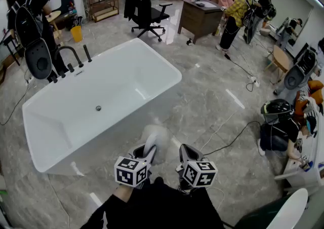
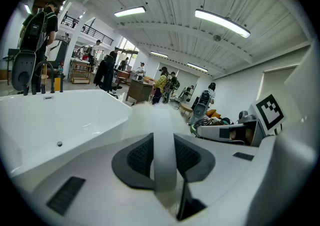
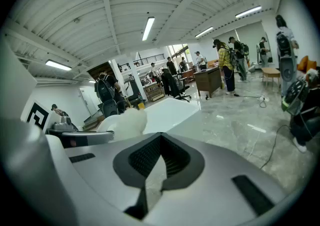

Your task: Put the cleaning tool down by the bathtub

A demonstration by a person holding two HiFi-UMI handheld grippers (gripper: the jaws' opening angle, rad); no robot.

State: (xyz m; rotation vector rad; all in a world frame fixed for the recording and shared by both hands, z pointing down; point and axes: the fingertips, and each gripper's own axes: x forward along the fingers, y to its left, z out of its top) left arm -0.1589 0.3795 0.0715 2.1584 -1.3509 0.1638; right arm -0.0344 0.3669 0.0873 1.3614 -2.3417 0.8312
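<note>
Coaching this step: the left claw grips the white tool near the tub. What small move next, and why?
Probably lower the left claw toward the floor beside the bathtub: it grips the cleaning tool in the air, so releasing now would drop it.

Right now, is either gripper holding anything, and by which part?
The left gripper clamps the white cleaning tool by its flat handle, with the fluffy head past the jaws. The right gripper holds nothing.
</note>
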